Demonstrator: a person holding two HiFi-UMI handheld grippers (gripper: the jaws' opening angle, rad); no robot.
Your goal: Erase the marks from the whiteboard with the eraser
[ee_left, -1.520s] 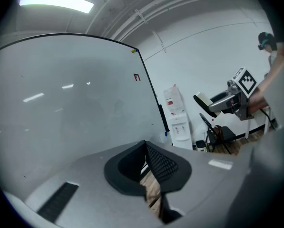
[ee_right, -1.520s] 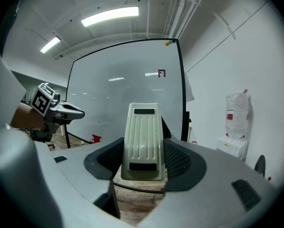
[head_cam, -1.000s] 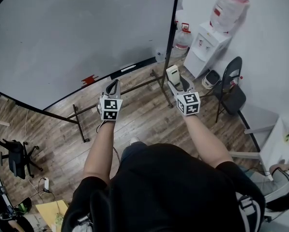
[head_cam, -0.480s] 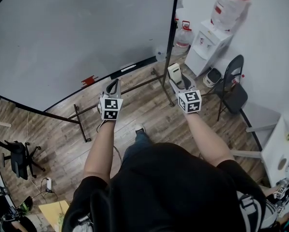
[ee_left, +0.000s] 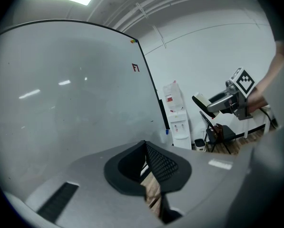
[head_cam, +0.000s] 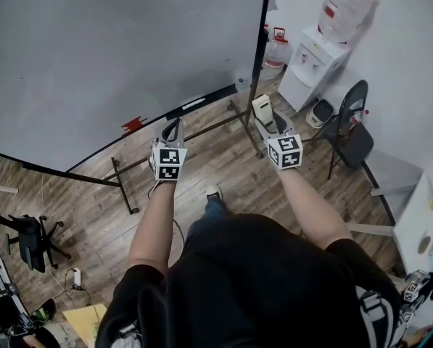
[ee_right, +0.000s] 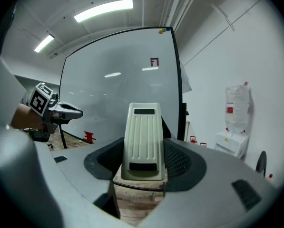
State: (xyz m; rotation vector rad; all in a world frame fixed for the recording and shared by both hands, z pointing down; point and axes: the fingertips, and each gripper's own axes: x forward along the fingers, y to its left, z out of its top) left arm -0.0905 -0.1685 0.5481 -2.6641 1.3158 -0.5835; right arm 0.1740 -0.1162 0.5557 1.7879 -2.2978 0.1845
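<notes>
Eraser [ee_right: 142, 132], white and ribbed, stands upright between the jaws of the right gripper [head_cam: 265, 122]. The jaws are closed on its two sides and hold it firmly, with its narrow end pointing away from the person. In the head view the eraser is in the air above the wood floor [head_cam: 216, 169], near the right post of the whiteboard [head_cam: 114, 56], and it does not touch the board surface.

The left gripper [ee_left: 144, 146] has its jaws fully together, pad against pad at the tips, and nothing is between them. It is held at about the same height as the right one, a little to the left, in front of the lower edge of the board and also apart from it.

The whiteboard is big and stands on a dark metal frame. Its surface looks pale grey, with a small red sign [ee_right: 154, 61] near the top right corner. A small red piece [head_cam: 133, 121] is at the bottom ledge.

To the right of the board, by the white wall, there is a water dispenser [head_cam: 314, 71] with a bottle on top, and near it a dark chair [head_cam: 350, 133]. An office chair [head_cam: 27, 241] on wheels stands far left on the floor.
</notes>
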